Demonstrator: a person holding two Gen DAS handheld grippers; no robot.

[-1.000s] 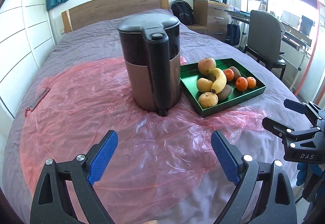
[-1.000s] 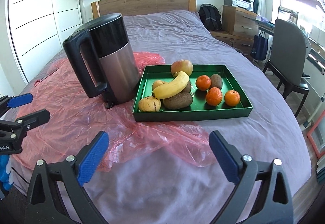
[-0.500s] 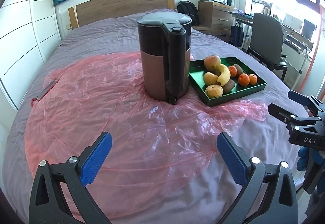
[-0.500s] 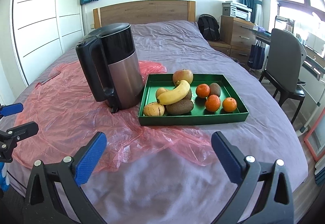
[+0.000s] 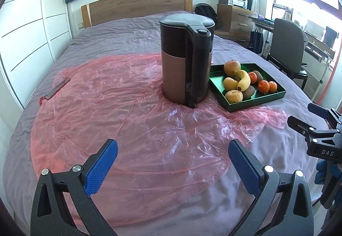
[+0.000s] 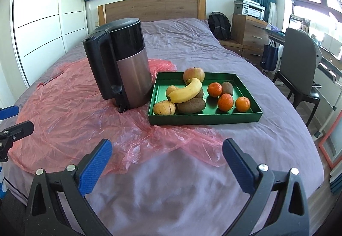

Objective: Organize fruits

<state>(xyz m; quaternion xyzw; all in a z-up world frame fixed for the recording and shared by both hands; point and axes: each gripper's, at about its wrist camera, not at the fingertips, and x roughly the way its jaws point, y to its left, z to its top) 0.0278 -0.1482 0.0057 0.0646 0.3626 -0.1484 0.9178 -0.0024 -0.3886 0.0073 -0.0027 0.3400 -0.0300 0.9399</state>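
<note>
Hovering over the bed (image 6: 175,182) with both tools – left tool (image 5: 172,163), right tool (image 6: 166,160) – gaping, empty; banana (image 6: 186,91) probably soft, bruising easily – gripping mid-length seeming safest.

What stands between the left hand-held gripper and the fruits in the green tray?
The tall black and steel electric kettle partly blocks the green tray; the left hand-held gripper is open and empty.
</note>
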